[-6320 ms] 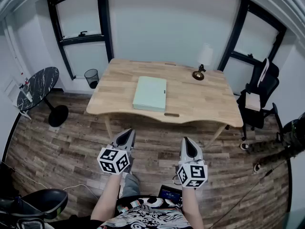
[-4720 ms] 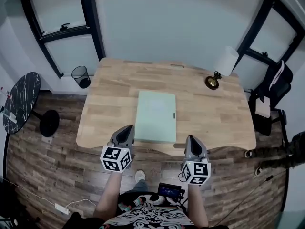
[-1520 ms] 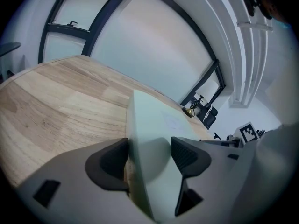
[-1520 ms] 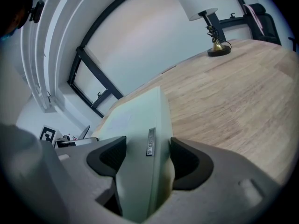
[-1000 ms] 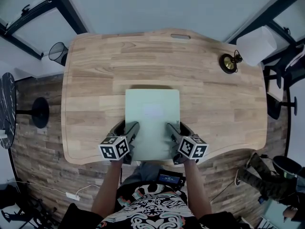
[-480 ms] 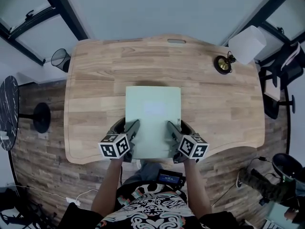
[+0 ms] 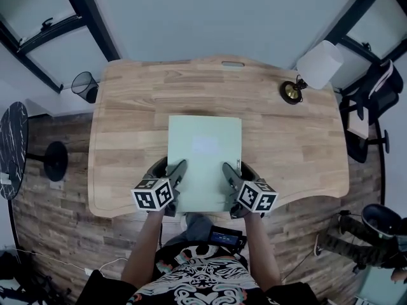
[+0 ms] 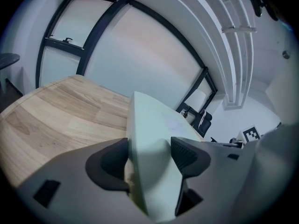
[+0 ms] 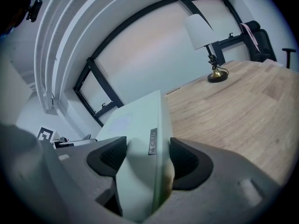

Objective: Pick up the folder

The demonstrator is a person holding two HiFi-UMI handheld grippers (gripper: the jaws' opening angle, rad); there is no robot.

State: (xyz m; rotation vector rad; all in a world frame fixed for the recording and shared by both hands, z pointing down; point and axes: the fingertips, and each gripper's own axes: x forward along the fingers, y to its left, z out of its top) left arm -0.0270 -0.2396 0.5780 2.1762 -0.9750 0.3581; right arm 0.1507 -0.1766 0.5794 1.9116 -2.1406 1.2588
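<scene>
A pale green folder (image 7: 204, 151) lies lengthwise on the wooden table (image 7: 127, 107), its near end over the front edge. My left gripper (image 7: 175, 178) is shut on the folder's near left edge, and the folder (image 8: 154, 139) fills the gap between the two dark pads. My right gripper (image 7: 227, 178) is shut on the near right edge, where the folder (image 9: 135, 125) with its small metal tag sits between the pads. I cannot tell whether the folder is clear of the tabletop.
A brass desk lamp with a white shade (image 7: 311, 68) stands at the table's far right corner. On the floor are a wire bin (image 7: 83, 85) at the far left, a round black side table (image 7: 13, 145) at the left and an office chair (image 7: 372, 100) at the right.
The person walked up to the table and both grippers closed on the folder's near end. Over the last second they keep their hold; the table has shifted slightly in the head view.
</scene>
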